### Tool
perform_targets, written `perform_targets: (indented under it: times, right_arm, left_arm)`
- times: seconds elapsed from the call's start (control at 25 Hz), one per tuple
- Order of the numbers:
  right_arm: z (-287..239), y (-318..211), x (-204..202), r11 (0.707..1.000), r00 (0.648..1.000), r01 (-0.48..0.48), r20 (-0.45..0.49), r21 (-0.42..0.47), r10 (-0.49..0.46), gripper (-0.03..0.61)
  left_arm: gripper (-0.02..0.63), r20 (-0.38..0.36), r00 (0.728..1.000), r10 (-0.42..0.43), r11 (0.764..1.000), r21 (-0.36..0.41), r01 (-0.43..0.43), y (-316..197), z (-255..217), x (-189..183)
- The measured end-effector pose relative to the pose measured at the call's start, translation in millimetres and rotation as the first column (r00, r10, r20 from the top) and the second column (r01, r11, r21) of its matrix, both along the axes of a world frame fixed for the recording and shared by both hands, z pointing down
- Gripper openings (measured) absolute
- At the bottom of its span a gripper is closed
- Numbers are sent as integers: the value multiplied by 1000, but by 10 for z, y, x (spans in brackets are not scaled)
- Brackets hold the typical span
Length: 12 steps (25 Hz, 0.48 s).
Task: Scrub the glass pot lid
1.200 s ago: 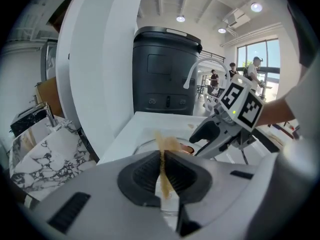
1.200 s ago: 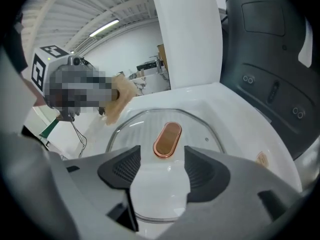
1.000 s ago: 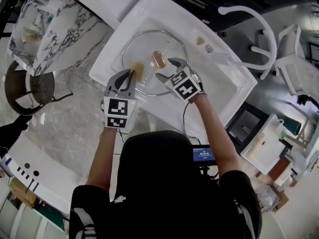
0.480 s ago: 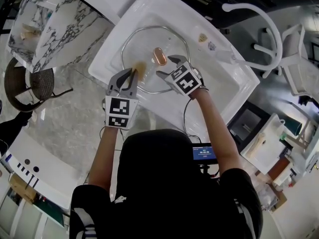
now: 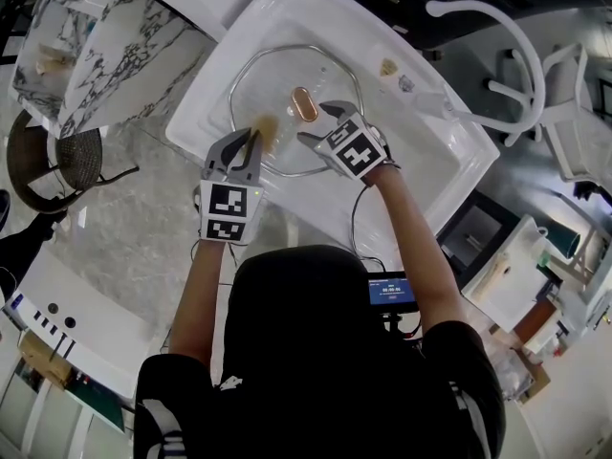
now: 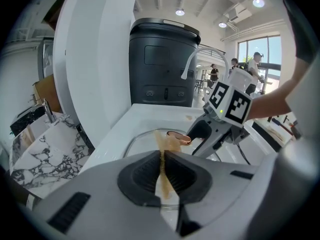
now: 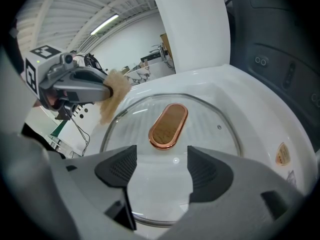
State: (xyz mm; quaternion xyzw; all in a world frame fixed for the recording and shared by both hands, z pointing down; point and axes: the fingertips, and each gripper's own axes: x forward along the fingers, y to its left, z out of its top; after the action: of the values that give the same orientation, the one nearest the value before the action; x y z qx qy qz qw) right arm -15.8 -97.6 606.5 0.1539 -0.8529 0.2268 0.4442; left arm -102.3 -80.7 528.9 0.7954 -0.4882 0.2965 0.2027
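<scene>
Lid [image 7: 205,121] round, clear glass; left hand-held gripper [image 6: 161,159] pinches fibrous tan pad [image 6: 167,143], right hand-held gripper [image 7: 158,160] agape.

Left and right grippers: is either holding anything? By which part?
Left gripper is shut on a thin tan scrubbing pad, pinched at its near end. Right gripper is open, empty, over the round glass pot lid.
</scene>
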Motion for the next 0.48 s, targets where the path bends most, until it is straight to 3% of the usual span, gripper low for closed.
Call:
perform_targets:
  times: [0.32,0.48]
  right_arm:
    - [-3,6,6,1000,1000,-2,5,7,2,301]
    - [-5,-3,-1,1000,1000,-2,10,8,2,301]
  left_arm:
    - [16,92,986,136,991,-30,-134,-43,-45,-52]
    - [17,107,944,311,946,-130,-297,5,14,24]
